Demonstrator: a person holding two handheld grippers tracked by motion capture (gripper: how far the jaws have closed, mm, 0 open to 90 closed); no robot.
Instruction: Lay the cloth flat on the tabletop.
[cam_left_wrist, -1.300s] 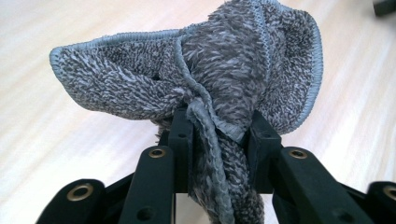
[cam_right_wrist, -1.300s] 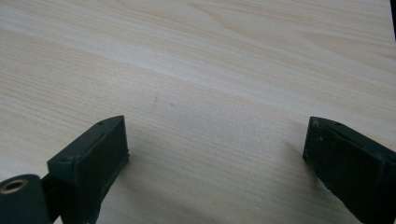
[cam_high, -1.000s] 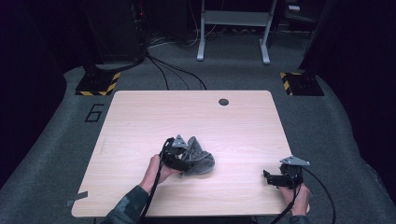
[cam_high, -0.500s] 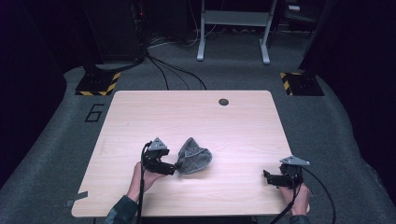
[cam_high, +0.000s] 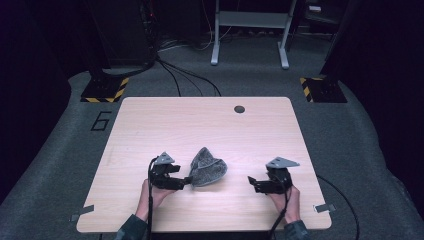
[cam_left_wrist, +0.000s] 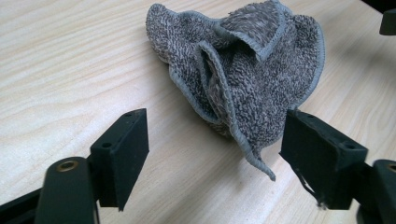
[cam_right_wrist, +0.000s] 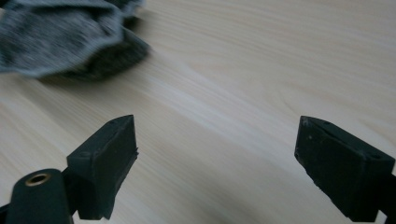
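A crumpled grey terry cloth (cam_high: 207, 166) lies on the wooden table (cam_high: 210, 125), near its front middle. My left gripper (cam_high: 186, 181) sits just left of the cloth, open, its tips close to the cloth's near corner. In the left gripper view the cloth (cam_left_wrist: 243, 65) is bunched in folds, with a hemmed corner pointing down between the two wide-apart jaws; nothing is gripped. My right gripper (cam_high: 252, 183) rests open to the right of the cloth, a short gap away. The right gripper view has the cloth (cam_right_wrist: 60, 42) blurred at top left, beyond the jaws.
A small dark round hole (cam_high: 239, 109) marks the table's far edge. Tape tabs (cam_high: 322, 208) stick out at the front corners. Behind the table stand a white metal frame (cam_high: 250, 30), floor cables and yellow-black striped bases (cam_high: 106, 91).
My left gripper let go of the cloth and drew back to the left, then edged in toward it again, open. The right gripper has shifted left toward the cloth.
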